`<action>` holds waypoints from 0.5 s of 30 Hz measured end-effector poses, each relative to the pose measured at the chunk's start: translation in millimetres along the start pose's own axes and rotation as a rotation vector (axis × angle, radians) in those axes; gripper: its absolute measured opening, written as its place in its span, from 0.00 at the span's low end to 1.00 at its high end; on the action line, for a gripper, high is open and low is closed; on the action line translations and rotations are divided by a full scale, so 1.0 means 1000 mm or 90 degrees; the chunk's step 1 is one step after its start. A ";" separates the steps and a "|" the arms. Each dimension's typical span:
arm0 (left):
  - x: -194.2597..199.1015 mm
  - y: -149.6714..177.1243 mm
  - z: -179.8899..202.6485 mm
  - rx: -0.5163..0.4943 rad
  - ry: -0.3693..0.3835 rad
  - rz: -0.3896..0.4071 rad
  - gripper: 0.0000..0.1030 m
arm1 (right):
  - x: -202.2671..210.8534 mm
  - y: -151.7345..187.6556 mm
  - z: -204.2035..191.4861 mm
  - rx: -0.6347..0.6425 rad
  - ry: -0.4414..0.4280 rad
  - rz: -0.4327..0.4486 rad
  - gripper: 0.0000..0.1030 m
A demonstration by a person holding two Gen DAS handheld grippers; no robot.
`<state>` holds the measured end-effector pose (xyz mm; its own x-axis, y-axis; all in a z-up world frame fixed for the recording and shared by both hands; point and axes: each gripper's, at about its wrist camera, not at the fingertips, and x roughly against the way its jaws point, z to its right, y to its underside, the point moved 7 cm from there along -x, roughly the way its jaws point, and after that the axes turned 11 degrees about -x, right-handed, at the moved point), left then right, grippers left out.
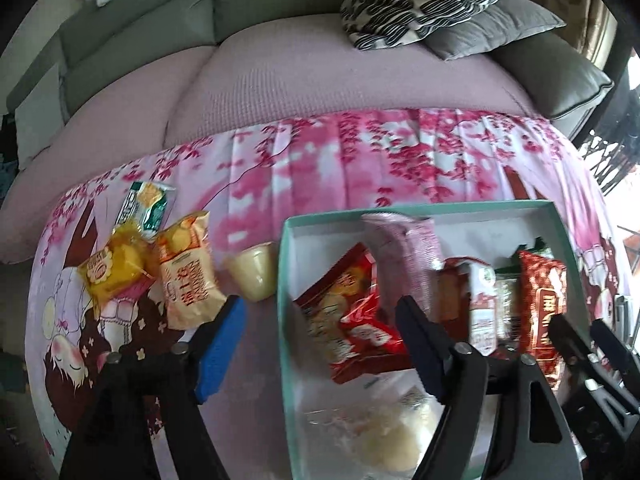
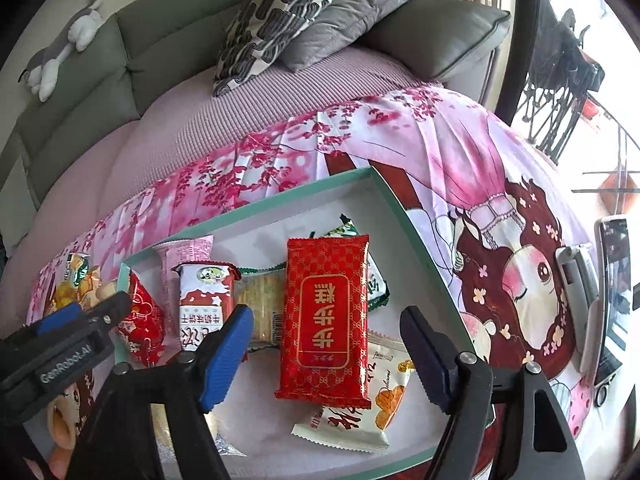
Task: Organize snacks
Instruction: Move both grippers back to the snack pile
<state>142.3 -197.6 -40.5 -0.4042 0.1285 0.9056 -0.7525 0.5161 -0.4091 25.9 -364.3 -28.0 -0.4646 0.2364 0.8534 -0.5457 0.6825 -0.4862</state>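
A teal-rimmed white box lies on the pink cloth and holds several snack packs. A red patterned pack lies in its middle, beside a red-and-white carton pack, a pink pack and a red crinkled pack. My left gripper is open and empty over the box's left edge. My right gripper is open and empty above the red patterned pack. Outside the box to the left lie an orange pack, a yellow pack, a green pack and a jelly cup.
The cloth covers a low table in front of a grey-green sofa with cushions. A phone on a stand sits at the table's right end. A clear bag of pale sweets lies in the box's near corner.
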 end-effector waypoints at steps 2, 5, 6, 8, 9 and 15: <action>-0.004 0.005 -0.004 0.006 -0.007 -0.007 0.77 | 0.000 -0.001 -0.001 0.002 0.000 0.003 0.88; -0.009 0.009 -0.008 0.015 -0.017 -0.013 0.85 | 0.001 -0.001 0.000 0.005 0.004 0.009 0.95; -0.010 0.011 -0.010 0.017 -0.021 -0.015 0.87 | 0.000 -0.001 0.000 0.004 0.002 0.010 0.95; -0.011 0.012 -0.012 0.020 -0.025 -0.014 0.87 | 0.001 -0.001 0.000 0.006 0.001 0.011 0.97; -0.012 0.013 -0.014 0.023 -0.027 -0.015 0.87 | 0.000 -0.001 -0.001 0.007 0.002 0.011 0.98; -0.009 0.015 -0.021 0.041 -0.024 -0.011 0.93 | 0.001 0.000 -0.004 0.019 -0.001 0.011 1.00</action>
<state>145.8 -173.5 -52.5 -0.4097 0.0874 0.9080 -0.7907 0.4623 -0.4013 28.8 -361.2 -26.7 -0.4747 0.2472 0.8447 -0.5582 0.6575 -0.5061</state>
